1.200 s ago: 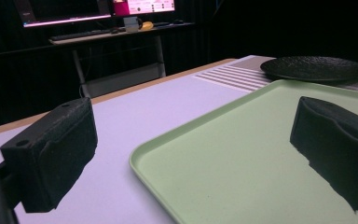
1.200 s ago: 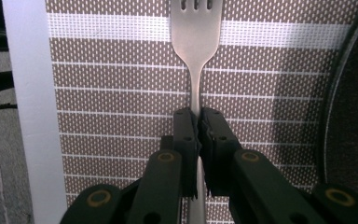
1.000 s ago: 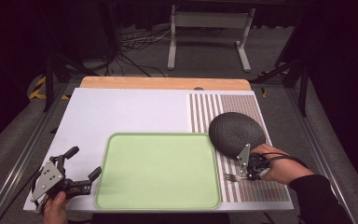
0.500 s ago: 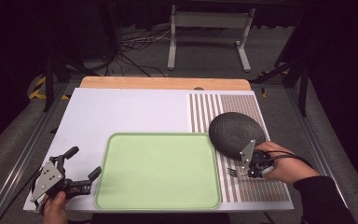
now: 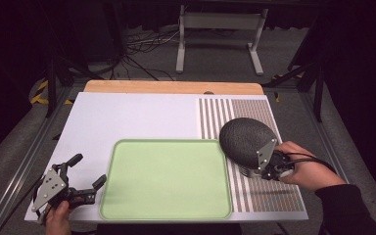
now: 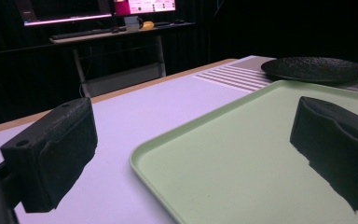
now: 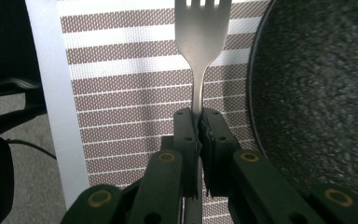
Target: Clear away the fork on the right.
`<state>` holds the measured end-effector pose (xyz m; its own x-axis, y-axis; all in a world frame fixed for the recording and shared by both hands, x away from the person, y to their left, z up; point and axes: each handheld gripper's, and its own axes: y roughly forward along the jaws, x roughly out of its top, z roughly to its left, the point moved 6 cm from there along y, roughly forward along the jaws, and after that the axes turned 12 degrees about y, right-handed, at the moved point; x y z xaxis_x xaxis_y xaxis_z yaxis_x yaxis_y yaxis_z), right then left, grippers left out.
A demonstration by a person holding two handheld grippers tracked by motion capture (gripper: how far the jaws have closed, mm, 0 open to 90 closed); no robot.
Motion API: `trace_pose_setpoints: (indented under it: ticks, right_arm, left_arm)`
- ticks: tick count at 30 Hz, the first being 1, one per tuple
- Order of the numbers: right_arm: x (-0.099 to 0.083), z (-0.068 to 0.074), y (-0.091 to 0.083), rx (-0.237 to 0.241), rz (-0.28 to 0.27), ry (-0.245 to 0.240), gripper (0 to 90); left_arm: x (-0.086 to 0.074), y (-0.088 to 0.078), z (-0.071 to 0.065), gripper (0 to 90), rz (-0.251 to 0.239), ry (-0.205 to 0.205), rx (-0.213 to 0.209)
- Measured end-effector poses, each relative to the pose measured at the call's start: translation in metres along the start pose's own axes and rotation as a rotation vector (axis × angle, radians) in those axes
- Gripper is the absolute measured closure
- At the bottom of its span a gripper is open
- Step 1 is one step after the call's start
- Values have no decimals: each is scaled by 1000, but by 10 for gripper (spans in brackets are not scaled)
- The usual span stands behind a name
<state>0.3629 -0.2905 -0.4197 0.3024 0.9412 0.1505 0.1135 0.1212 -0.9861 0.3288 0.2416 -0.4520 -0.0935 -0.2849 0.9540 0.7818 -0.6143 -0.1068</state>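
A silver fork [image 7: 202, 42] is clamped by its handle in my right gripper [image 7: 199, 125], which is shut on it, tines pointing away over the striped placemat [image 7: 121, 93]. A textured black plate [image 7: 317, 93] lies just beside the fork. In the high view my right gripper [image 5: 257, 171] sits at the near edge of the black plate [image 5: 245, 139], with a hand behind it. My left gripper [image 5: 89, 169] rests open at the table's front left, beside the green tray [image 5: 166, 178]. Its fingers [image 6: 51, 149] stand wide apart with nothing between them.
The white tabletop [image 5: 127, 117] stretches behind the green tray [image 6: 242, 154], and the black plate [image 6: 314, 69] lies beyond it. A wooden strip [image 5: 174, 87] edges the far side. A metal stand [image 5: 218, 34] and cables sit on the floor behind.
My right gripper with the fork has shifted slightly to the right and farther along the plate's edge. The left gripper has stayed put.
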Motion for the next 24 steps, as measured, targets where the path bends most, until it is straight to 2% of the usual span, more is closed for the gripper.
trace_pose_setpoints:
  ticks: [6, 12, 16, 21, 24]
  right_arm:
    - [6, 1, -10, -9, -27, 15, 853]
    - [19, 0, -16, -20, -84, 4, 853]
    - [27, -1, -17, -31, -130, 19, 853]
    - [39, -1, -18, -26, -174, 77, 853]
    - [48, -3, -19, -38, -205, 122, 853]
  left_arm:
    - [0, 0, 0, 12, -2, 1, 2]
    - [0, 0, 0, 12, -2, 1, 0]
    - [0, 0, 0, 12, -1, 2, -1]
    - [0, 0, 1, 12, 0, 3, -1]
    - [0, -1, 1, 12, -1, 5, -2]
